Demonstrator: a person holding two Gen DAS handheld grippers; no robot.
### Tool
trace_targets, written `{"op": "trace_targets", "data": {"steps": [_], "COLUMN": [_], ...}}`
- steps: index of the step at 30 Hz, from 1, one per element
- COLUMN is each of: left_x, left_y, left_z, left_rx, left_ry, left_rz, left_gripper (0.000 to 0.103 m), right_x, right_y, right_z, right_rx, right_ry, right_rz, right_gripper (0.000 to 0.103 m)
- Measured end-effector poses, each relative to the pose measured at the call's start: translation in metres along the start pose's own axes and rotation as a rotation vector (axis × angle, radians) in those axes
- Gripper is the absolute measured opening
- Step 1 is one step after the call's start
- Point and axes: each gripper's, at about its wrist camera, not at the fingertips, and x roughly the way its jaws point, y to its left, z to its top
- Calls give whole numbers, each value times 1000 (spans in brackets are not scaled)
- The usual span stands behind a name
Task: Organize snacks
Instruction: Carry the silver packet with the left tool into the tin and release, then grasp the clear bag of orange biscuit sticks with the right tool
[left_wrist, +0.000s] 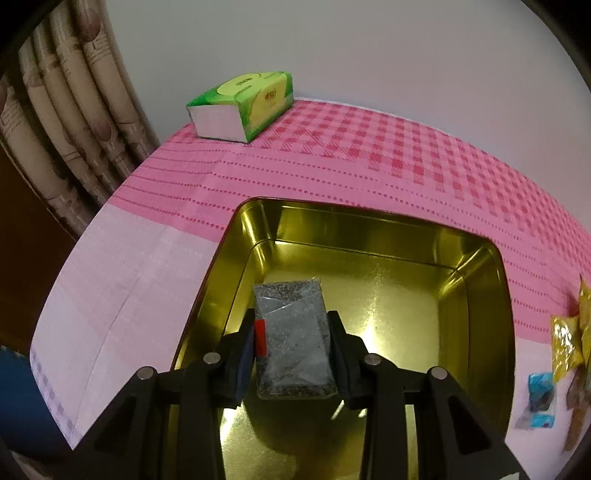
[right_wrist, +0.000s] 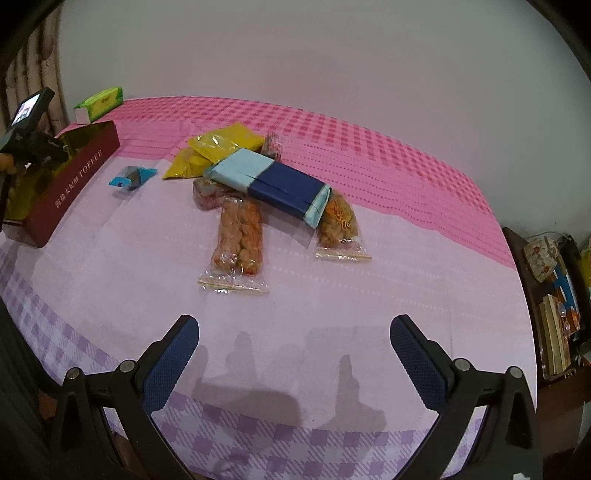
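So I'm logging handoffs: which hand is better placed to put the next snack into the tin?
Left. Its left gripper already holds a grey packet over the open gold tin. The right gripper is open, empty, short of the snack pile.

Dim, pink-tinted indoor light; strong fisheye bending in both views.

Both pictures curve hard at the rim, with black corners framing the round field and the tablecloth (right_wrist: 332, 280) bowing like a dome. In the left wrist view the gold tin (left_wrist: 476, 295) throws bright glare off its floor and hot streaks down its corners, while the snack packets (left_wrist: 565, 347) at the right edge smear with blur. The tissue box (left_wrist: 243, 103) is fairly sharp. In the right wrist view soft grey shadows of the right gripper (right_wrist: 295, 332) fall on the cloth near its fingers, so light comes from above and behind. The wall fades to grey.
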Motion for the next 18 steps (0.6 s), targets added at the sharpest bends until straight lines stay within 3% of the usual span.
{"op": "trace_targets", "data": {"steps": [6,7,12,15,18], "left_x": [7,6,-32,-78,-124], "left_y": [3,5,15,32,45], "left_z": [0,-3,-3,-14,-41], "left_rx": [-13,-23,-47,-111,-106], "left_ry": [53,55,-51,-145,-218], "left_rz": [7,-12,-105,-220,-311], "left_gripper": [38,42,60,61,61], "right_x": [-1,-1,4,9,7], "right_y": [2,1,-7,-13,-14], "right_z": [-2,-2,-7,-9,-9], "right_rx": [-4,-5,16,34,24], "right_ry": [-3,-1,1,11,-12], "right_rz": [5,6,2,8,23], "right_gripper": [103,103,103,103,103]}}
